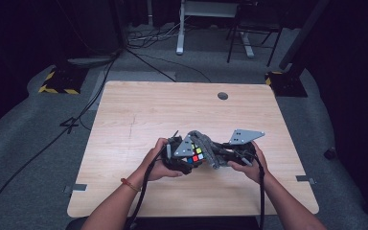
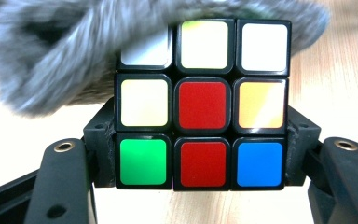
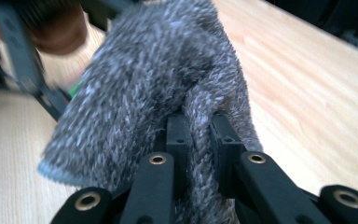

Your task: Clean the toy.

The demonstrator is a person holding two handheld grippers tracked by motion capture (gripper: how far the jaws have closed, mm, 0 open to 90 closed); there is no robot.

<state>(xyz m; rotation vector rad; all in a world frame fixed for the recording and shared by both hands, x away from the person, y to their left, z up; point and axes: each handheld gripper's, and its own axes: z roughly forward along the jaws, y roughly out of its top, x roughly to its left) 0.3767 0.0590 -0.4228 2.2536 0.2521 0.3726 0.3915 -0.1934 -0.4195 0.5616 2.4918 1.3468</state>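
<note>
A black-framed colour cube (image 2: 203, 105) with red, white, yellow, orange, green and blue stickers sits clamped between my left gripper's (image 2: 200, 158) two black jaws. Seen from above, the cube (image 1: 196, 155) is just over the table's front middle, held in the left gripper (image 1: 188, 160). A fuzzy grey cloth (image 3: 154, 98) is pinched in a fold by my right gripper (image 3: 199, 140). It drapes over the cube's top edge as a blurred grey cloth (image 2: 60, 51). From above, the cloth (image 1: 206, 146) lies between the two hands, with the right gripper (image 1: 223, 160) pointing left at the cube.
The light wooden table (image 1: 139, 115) has a round cable hole (image 1: 223, 96) at its far side. Beyond it, cables and desk legs (image 1: 179, 33) stand on the dark floor. Yellow-black striped bases (image 1: 60, 81) flank the far corners.
</note>
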